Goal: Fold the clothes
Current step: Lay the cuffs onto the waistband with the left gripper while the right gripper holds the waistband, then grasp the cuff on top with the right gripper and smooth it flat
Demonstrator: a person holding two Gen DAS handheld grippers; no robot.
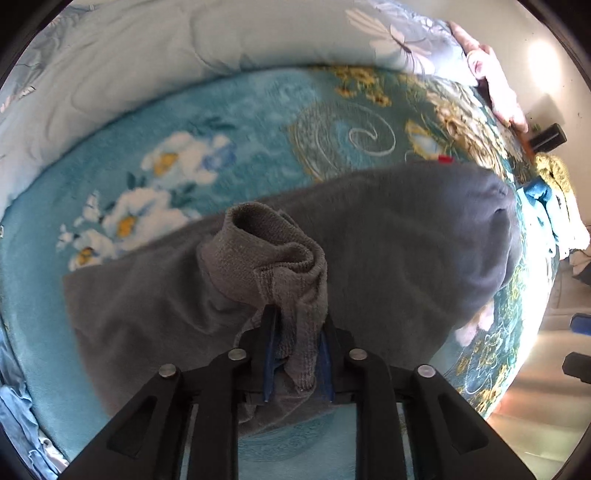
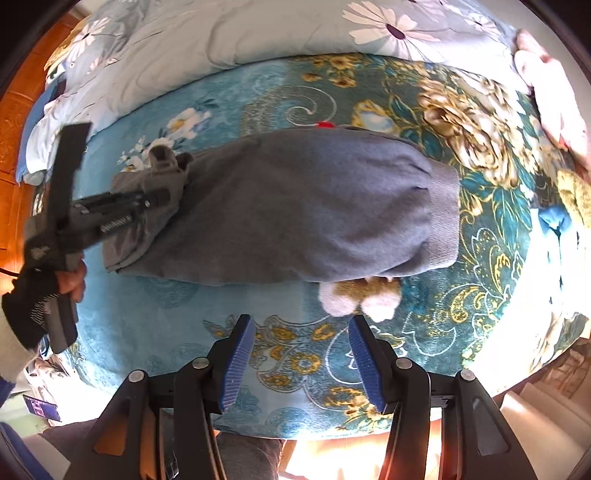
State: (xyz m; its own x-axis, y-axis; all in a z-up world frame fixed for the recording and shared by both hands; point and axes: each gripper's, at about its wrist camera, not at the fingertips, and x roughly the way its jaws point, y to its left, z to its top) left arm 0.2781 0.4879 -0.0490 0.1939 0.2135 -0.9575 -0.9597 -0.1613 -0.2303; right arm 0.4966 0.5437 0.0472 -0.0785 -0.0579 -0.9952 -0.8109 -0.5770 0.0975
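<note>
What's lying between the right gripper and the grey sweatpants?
A fluffy white-and-tan thing at the grey sweatpants edge, then bare floral blanket before the right gripper; right wrist view.

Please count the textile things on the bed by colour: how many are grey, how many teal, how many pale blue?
Grey: 1, the garment
Teal: 1, the floral blanket
Pale blue: 1, the quilt
Total: 3
</note>
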